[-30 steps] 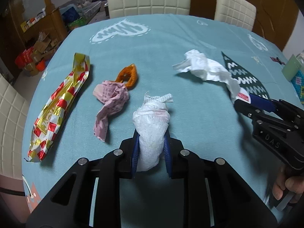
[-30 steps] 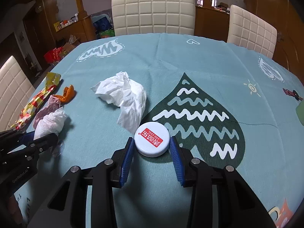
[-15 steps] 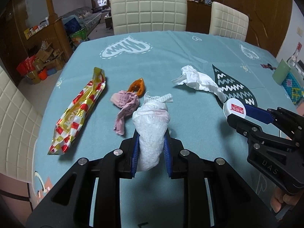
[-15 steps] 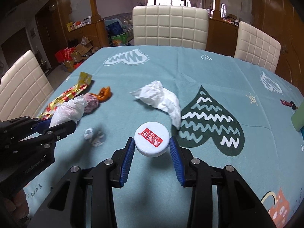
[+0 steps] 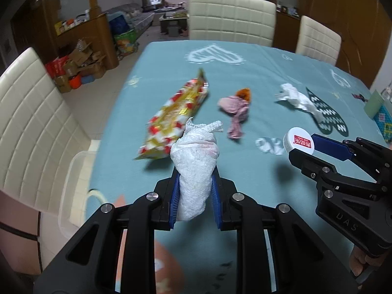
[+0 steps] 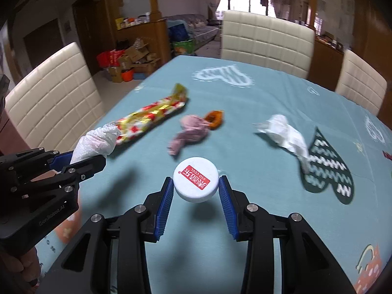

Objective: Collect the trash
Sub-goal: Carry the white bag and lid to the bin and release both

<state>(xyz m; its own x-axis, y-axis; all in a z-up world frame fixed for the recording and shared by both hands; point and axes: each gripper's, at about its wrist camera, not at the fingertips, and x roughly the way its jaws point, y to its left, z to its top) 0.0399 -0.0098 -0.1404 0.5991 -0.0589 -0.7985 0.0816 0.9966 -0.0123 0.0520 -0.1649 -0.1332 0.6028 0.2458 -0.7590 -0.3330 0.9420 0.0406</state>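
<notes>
My left tongs (image 5: 194, 197) point steeply down toward the near edge of the teal patterned tablecloth (image 5: 269, 78), and their blue pads are clamped on a crumpled white paper towel wad (image 5: 194, 161) that sticks up between them, off the cloth. To my right, my right tongs (image 6: 194, 197) tilt down at much the same slant, and their blue pads are closed on the sides of a round white plastic bottle cap with a red label (image 6: 195, 182), held in the air above the cloth with its shadow below it. From the left camera I see those right tongs side-on at the picture's right edge, the cap at their tip, and a bit of my hand (image 5: 360, 261) on the handle beneath. From the right camera the left tongs reach in from the left with the towel wad at their tip. On the cloth ahead lie a long red, gold and white foil snack wrapper (image 5: 176, 117), a crumpled pink paper scrap (image 5: 234, 111) with a small orange peel-like piece (image 5: 245, 93) touching its far side, and a crumpled white tissue (image 5: 296, 98) beside a dark heart print. A small white scrap (image 5: 268, 144) lies near the cap. Cream padded chairs (image 5: 231, 18) stand around the table.
</notes>
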